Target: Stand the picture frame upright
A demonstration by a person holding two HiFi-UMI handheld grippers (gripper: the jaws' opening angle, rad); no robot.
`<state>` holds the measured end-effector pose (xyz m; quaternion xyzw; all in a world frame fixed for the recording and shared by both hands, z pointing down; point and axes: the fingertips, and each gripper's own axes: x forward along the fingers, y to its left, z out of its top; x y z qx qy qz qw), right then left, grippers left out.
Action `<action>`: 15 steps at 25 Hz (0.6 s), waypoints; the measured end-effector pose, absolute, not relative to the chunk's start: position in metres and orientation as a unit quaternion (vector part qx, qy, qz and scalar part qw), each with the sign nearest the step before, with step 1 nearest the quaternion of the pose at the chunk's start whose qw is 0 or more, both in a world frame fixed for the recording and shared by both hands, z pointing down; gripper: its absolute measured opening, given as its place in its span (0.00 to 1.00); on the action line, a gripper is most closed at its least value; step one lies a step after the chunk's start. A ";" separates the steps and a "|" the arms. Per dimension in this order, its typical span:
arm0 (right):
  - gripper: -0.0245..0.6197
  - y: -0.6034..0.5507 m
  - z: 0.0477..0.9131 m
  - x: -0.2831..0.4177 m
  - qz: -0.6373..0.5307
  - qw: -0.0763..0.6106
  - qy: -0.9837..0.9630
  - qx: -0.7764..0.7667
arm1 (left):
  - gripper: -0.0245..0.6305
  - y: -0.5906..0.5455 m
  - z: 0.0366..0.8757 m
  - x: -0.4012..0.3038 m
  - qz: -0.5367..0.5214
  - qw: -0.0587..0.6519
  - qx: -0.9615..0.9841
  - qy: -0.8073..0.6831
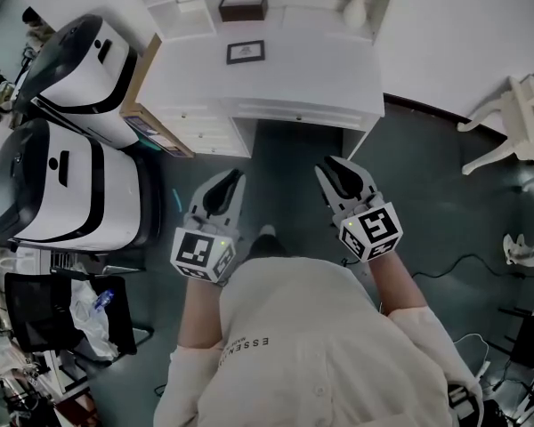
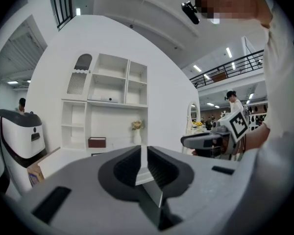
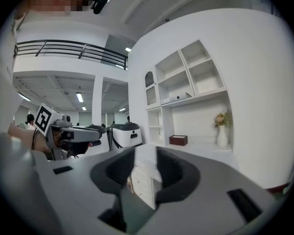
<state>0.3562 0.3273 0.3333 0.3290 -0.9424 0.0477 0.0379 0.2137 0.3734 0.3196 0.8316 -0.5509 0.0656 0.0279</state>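
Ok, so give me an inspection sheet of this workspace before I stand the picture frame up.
Surface: white desk, top mostly bare.
Job's things: picture frame lying flat towards the back of the desk, not yet upright.
Clutter: brown box and vase with flowers behind the frame.
Grippers: left gripper shut, empty; right gripper with jaws slightly apart, empty; both over the floor, short of the desk.
Cables: dark cable on the floor at right.
Surroundings: white machines at left, cardboard box beside the desk, white chair at right.
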 end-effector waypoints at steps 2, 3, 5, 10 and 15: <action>0.40 0.328 0.341 0.353 0.056 0.048 -0.944 0.322 | 0.24 0.372 0.324 0.209 0.060 0.041 0.826 -0.559; 0.40 0.327 0.343 0.353 0.059 0.048 -0.943 0.323 | 0.30 0.371 0.326 0.208 0.060 0.048 0.827 -0.557; 0.40 0.323 0.343 0.353 0.067 0.039 -0.941 0.330 | 0.32 0.370 0.329 0.205 0.062 0.056 0.829 -0.554; 0.40 0.308 0.346 0.344 0.073 0.038 -0.939 0.334 | 0.32 0.358 0.333 0.190 0.067 0.057 0.826 -0.557; 0.40 0.278 0.352 0.319 0.081 0.046 -0.936 0.340 | 0.32 0.332 0.338 0.168 0.072 0.052 0.832 -0.548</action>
